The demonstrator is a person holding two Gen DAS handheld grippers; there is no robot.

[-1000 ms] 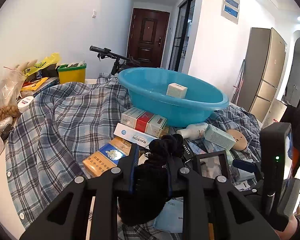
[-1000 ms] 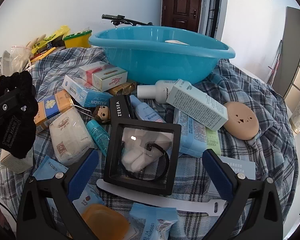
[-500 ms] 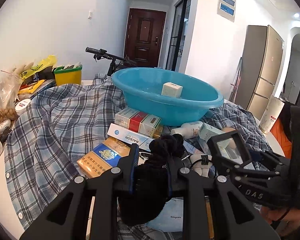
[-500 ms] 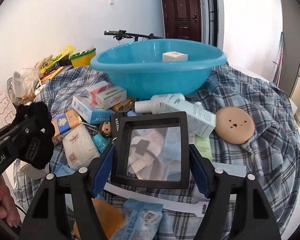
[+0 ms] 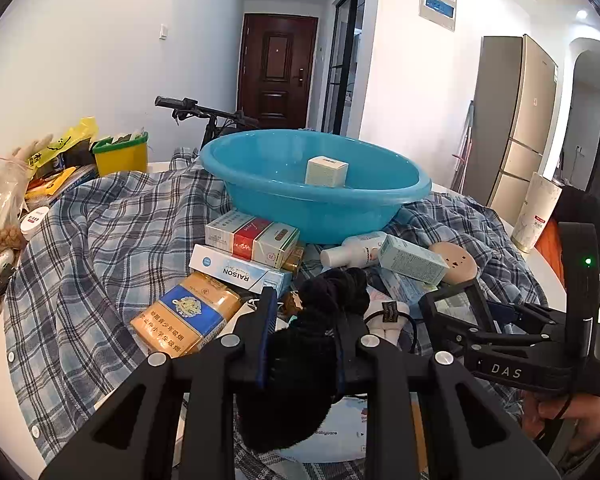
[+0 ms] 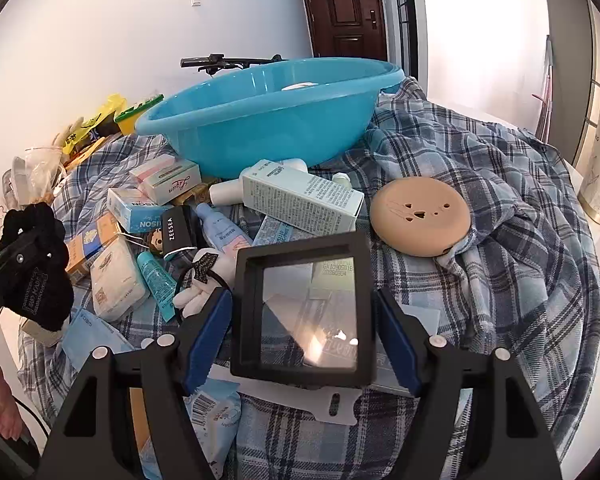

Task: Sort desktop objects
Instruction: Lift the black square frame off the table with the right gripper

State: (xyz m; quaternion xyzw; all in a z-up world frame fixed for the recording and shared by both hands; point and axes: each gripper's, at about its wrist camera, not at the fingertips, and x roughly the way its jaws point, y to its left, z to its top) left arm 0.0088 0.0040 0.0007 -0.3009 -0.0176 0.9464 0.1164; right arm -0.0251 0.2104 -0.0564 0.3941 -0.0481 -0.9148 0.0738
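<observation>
One small box point(image 5: 326, 171) sits in the basin point(image 5: 380, 204) ahead. Left claw point(image 5: 304, 344) pinches a black scrunchie point(image 5: 332, 292); right claw point(image 6: 302, 320) grips a framed display case point(image 6: 304, 312). Most clutter remains unsorted, by my judgement.

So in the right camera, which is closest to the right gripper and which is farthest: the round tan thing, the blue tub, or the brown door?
From the right gripper:
1. Round tan thing, just ahead, right.
2. Blue tub, behind the boxes, left.
3. Brown door, far back.
</observation>
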